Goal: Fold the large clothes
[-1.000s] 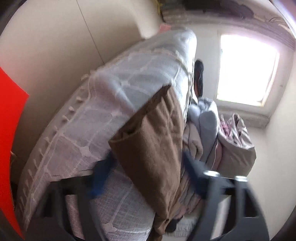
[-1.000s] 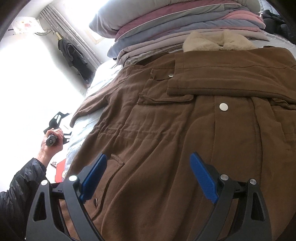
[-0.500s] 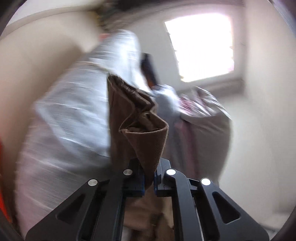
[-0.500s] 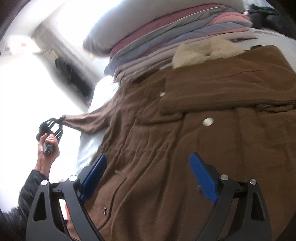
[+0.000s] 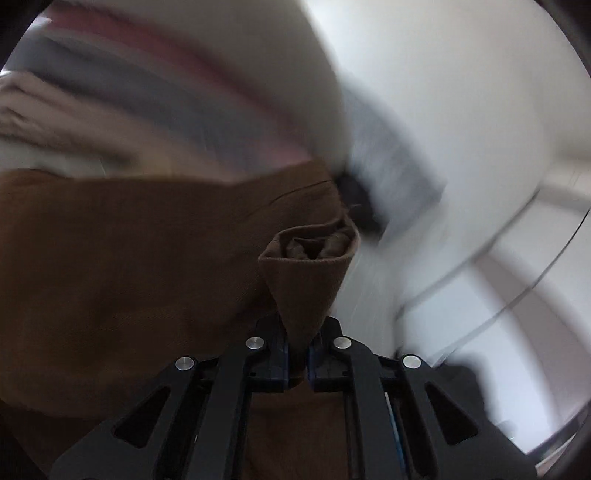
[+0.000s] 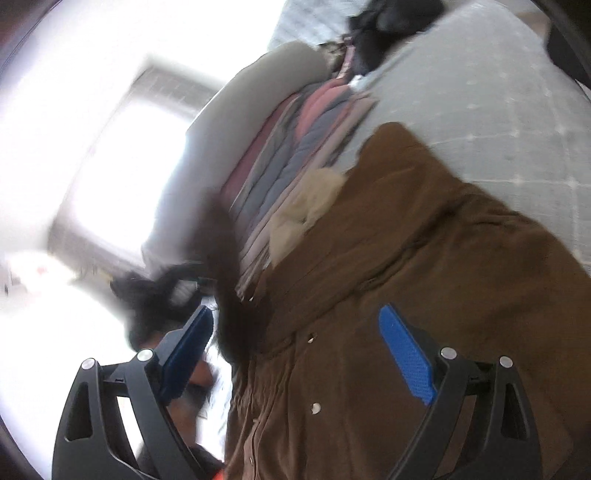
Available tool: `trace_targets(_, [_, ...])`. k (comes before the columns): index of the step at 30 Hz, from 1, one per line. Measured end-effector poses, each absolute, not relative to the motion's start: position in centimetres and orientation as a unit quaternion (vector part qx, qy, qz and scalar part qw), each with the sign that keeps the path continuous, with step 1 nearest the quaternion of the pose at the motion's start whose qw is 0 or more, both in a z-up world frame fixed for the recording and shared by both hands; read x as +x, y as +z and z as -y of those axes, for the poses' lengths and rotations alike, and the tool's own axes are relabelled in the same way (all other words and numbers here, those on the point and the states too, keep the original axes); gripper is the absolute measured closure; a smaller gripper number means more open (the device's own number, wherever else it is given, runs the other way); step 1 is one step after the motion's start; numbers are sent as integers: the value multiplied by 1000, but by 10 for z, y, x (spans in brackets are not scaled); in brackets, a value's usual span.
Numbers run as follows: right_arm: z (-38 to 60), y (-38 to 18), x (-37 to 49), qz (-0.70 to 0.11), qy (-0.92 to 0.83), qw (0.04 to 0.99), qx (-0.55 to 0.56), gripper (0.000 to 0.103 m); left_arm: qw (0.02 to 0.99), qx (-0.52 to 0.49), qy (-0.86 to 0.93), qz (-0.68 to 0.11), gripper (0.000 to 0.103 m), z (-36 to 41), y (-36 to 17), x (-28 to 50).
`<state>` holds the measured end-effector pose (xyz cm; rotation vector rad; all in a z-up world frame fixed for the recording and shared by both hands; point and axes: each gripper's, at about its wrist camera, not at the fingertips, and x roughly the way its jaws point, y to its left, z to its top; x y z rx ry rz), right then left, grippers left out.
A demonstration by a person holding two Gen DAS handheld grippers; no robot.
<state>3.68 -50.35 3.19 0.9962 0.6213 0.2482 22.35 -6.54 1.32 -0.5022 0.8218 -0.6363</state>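
A large brown coat (image 6: 424,280) with snap buttons and a cream fleece collar (image 6: 310,206) lies spread on a grey checked bedspread (image 6: 491,110). My left gripper (image 5: 298,354) is shut on the cuff of the coat's brown sleeve (image 5: 306,280), whose rolled opening faces the camera; the coat's body (image 5: 122,266) fills the left of that blurred view. My right gripper (image 6: 295,354) hovers open above the coat's front, blue pads wide apart with nothing between them. In the right wrist view the left gripper (image 6: 159,295) appears as a dark blur at the left, with the lifted sleeve (image 6: 229,273) beside it.
A stack of folded quilts (image 6: 295,147) in pink, grey and blue lies past the coat's collar. Dark clothes (image 6: 384,26) sit at the far end of the bed. A bright window (image 6: 122,147) glares at the left. A person's hand (image 6: 195,387) shows below the left gripper.
The left gripper closed on the sleeve cuff and carried it up and across toward the coat's body. The right gripper swung sideways and rolled, staying open over the coat.
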Motion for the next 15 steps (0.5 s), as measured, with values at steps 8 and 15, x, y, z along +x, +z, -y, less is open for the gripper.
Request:
trace_targets(8, [512, 26, 42, -290, 149, 797, 509, 15, 795, -179, -267, -515, 53, 153, -59, 234])
trace_targets(15, [508, 19, 44, -296, 132, 794, 515, 15, 805, -224, -305, -456, 31, 98, 19, 219])
